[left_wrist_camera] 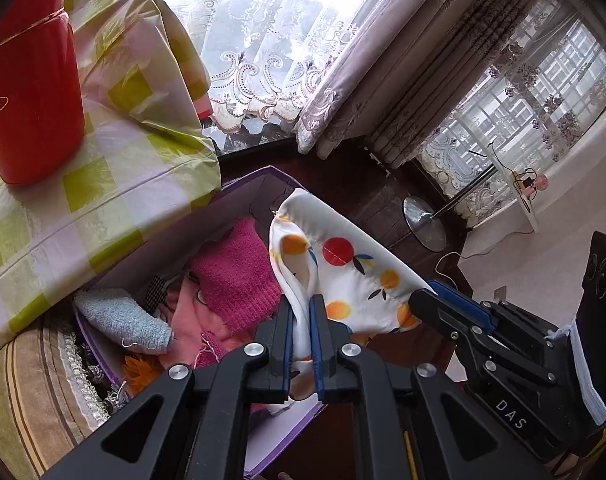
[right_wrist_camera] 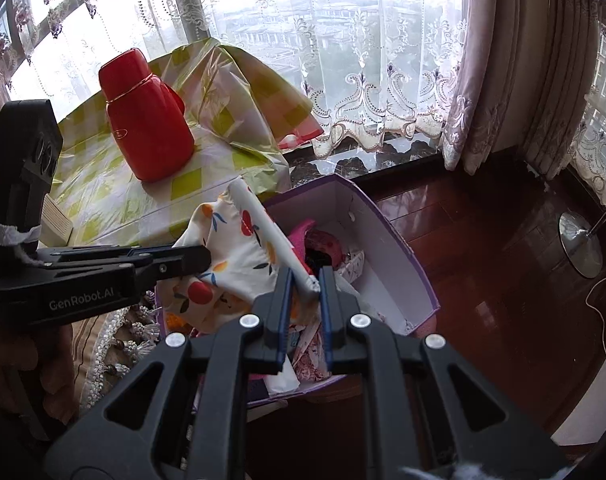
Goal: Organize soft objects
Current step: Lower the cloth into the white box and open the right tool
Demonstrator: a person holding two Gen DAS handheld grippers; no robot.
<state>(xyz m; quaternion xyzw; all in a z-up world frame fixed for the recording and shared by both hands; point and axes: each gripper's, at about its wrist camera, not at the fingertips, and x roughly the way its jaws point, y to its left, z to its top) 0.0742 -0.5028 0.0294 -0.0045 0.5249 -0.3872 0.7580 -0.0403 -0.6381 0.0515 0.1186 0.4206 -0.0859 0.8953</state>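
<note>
A white cloth with an orange and red fruit print (left_wrist_camera: 343,264) hangs stretched over an open purple box (left_wrist_camera: 243,184). My left gripper (left_wrist_camera: 301,304) is shut on one bunched edge of it. My right gripper (left_wrist_camera: 423,294) comes in from the right and pinches the other end. In the right wrist view the right gripper (right_wrist_camera: 306,280) clamps the cloth's white hem, and the left gripper (right_wrist_camera: 207,258) holds the printed part (right_wrist_camera: 239,248) from the left. Inside the box lie a pink knit piece (left_wrist_camera: 235,276), a light blue towel (left_wrist_camera: 123,320) and other fabrics, partly hidden by the cloth.
A table under a green checked plastic cover (left_wrist_camera: 115,208) stands left of the box, with a red flask (left_wrist_camera: 31,100) on it. A striped fringed cushion (left_wrist_camera: 27,380) sits at lower left. On the dark wood floor is a lamp's metal base (right_wrist_camera: 579,244). Lace curtains hang behind.
</note>
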